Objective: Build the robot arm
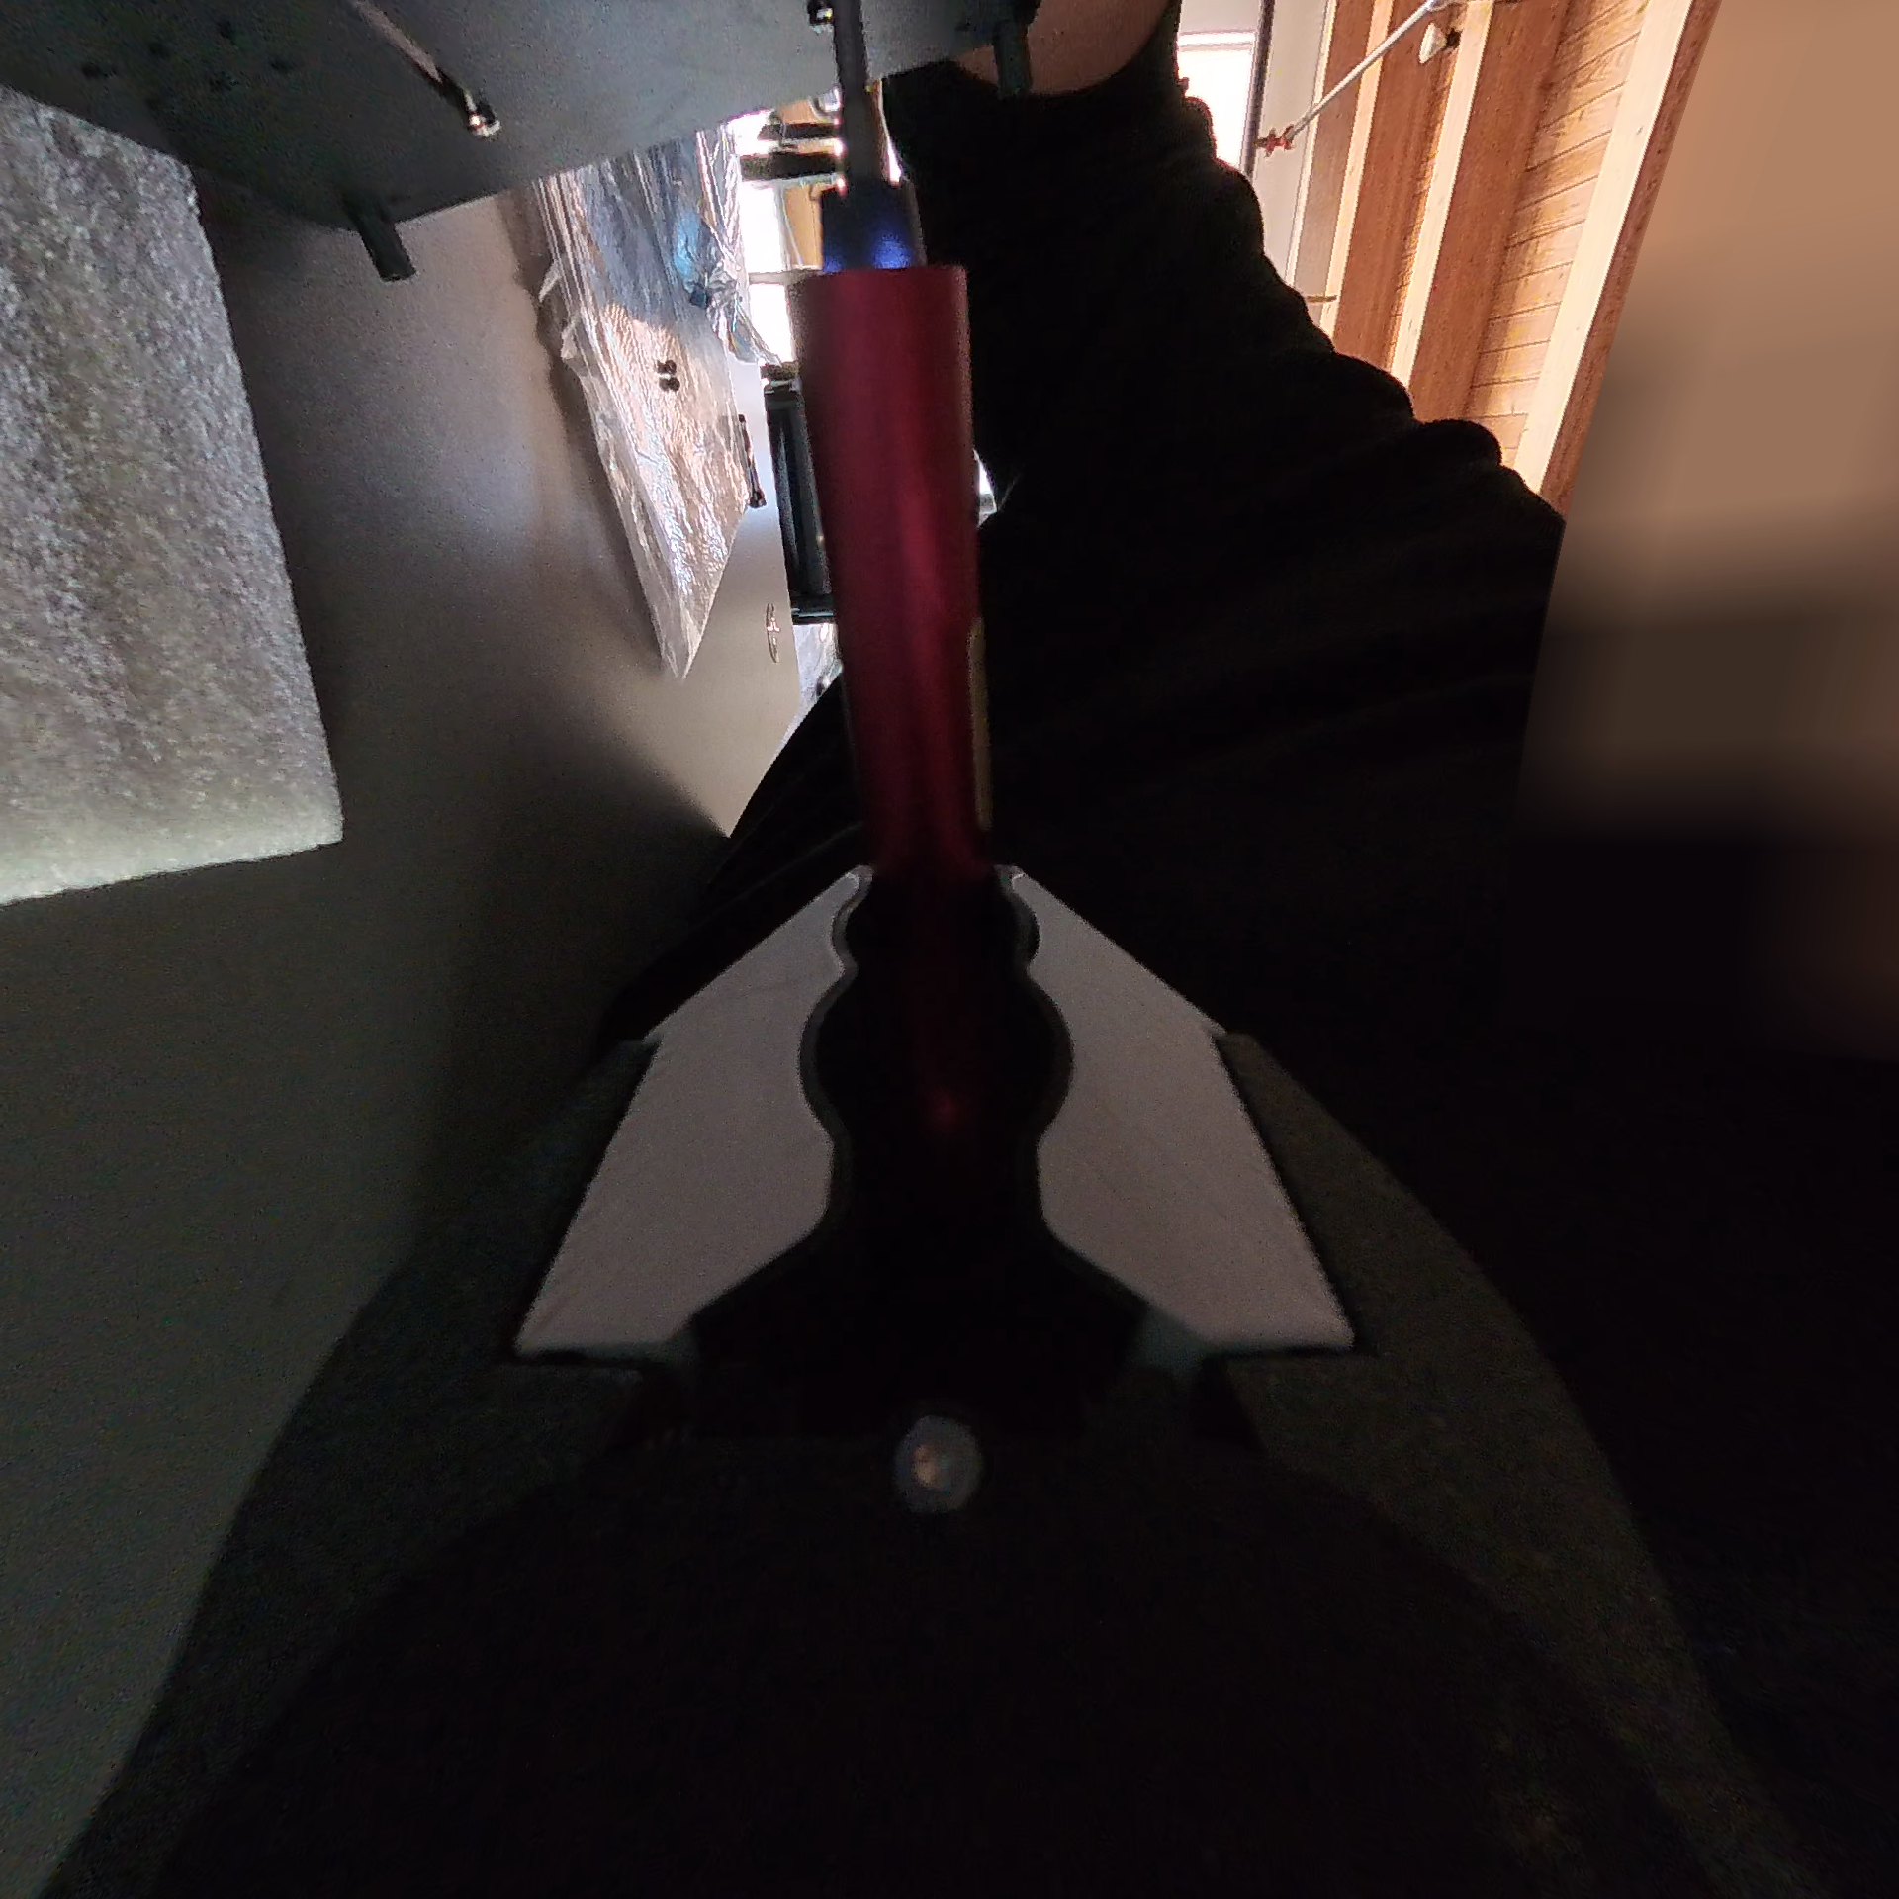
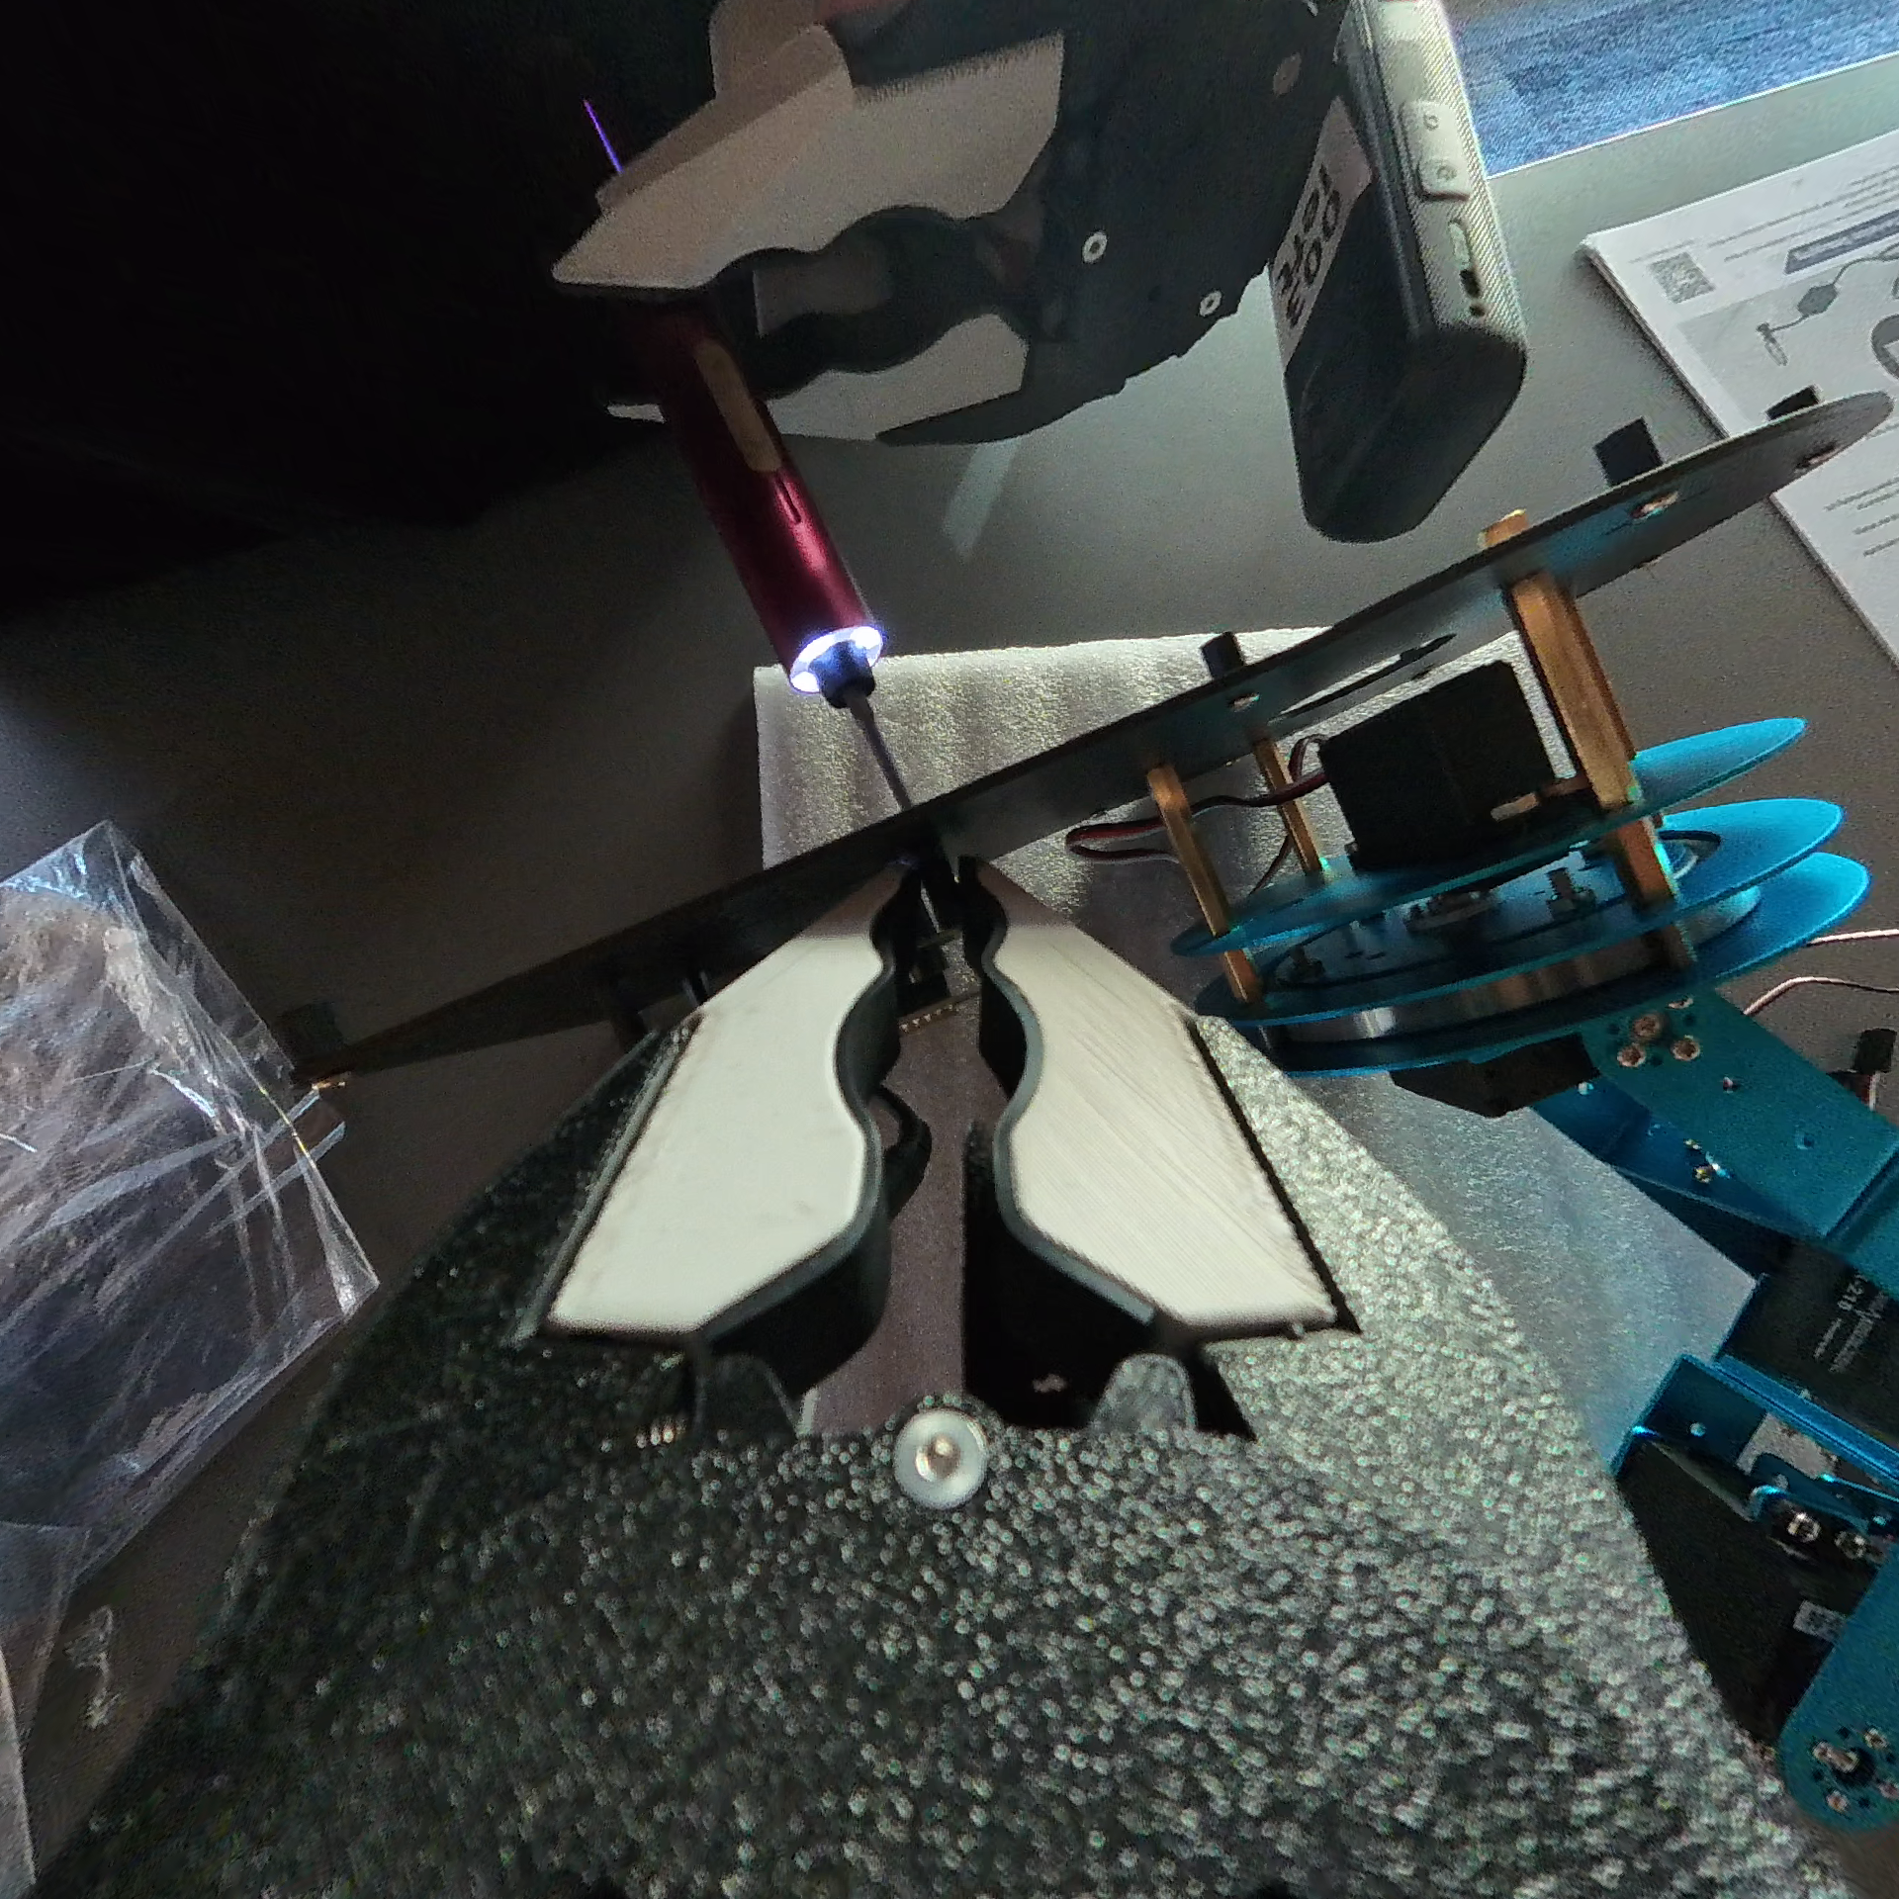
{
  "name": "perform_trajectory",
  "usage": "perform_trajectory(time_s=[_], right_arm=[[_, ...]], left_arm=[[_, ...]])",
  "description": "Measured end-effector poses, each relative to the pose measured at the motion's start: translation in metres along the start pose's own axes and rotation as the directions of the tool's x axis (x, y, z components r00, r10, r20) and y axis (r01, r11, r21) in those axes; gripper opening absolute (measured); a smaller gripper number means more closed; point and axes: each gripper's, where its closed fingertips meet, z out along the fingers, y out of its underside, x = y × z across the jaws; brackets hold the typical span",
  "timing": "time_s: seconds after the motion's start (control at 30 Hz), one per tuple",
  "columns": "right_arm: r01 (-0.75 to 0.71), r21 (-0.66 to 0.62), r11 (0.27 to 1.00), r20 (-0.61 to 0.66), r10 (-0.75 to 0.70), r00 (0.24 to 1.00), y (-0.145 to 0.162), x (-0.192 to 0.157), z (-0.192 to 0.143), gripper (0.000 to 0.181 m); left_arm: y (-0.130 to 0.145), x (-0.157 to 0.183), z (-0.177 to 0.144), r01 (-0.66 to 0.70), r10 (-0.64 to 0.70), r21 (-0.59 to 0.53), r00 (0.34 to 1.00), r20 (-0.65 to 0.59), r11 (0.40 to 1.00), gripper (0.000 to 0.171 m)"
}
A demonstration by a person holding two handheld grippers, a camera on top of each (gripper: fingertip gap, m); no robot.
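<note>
My left gripper [image 1: 930,889] is shut on a red electric screwdriver [image 1: 889,565], which points straight ahead. Its lit tip and thin bit [image 2: 873,750] meet a dark round plate [image 1: 308,103] from above. The right wrist view shows that gripper [image 2: 629,349] at the top, holding the screwdriver [image 2: 766,504] tilted down onto the plate [image 2: 1182,709]. My right gripper [image 2: 940,889] is shut on a small black post at the plate's near rim. The plate tops a blue robot arm assembly [image 2: 1521,925] with brass standoffs.
A white foam pad [image 2: 925,719] lies under the plate and also shows in the left wrist view [image 1: 134,514]. A clear plastic bag [image 2: 134,1130] lies at left. A printed sheet [image 2: 1747,257] lies at far right. A person's dark sleeve [image 1: 1233,514] is behind the screwdriver. Across from one pair of fingers to the other is roughly 12 cm.
</note>
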Motion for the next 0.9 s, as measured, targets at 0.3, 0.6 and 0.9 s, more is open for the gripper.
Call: perform_trajectory(time_s=[0.3,0.6,0.9], right_arm=[[0.038,-0.007,0.999,-0.014,-0.038,0.999,0.0002,-0.0005,0.0,0.006],[-0.047,-0.003,0.999,-0.036,0.047,0.998,0.0005,-0.0007,-0.0005,0.007],[0.017,0.051,0.999,-0.14,-0.01,0.99,0.0004,-0.0021,-0.0042,0.012]], left_arm=[[0.0006,0.0007,-0.0035,-0.02,0.02,0.011,1.0,0.002,1.0,0.02],[0.0016,-0.0004,-0.0014,-0.005,0.007,-0.033,0.997,0.073,0.999,0.02],[0.0025,0.0005,0.0007,-0.008,0.013,-0.067,0.997,0.083,0.998,0.02]])
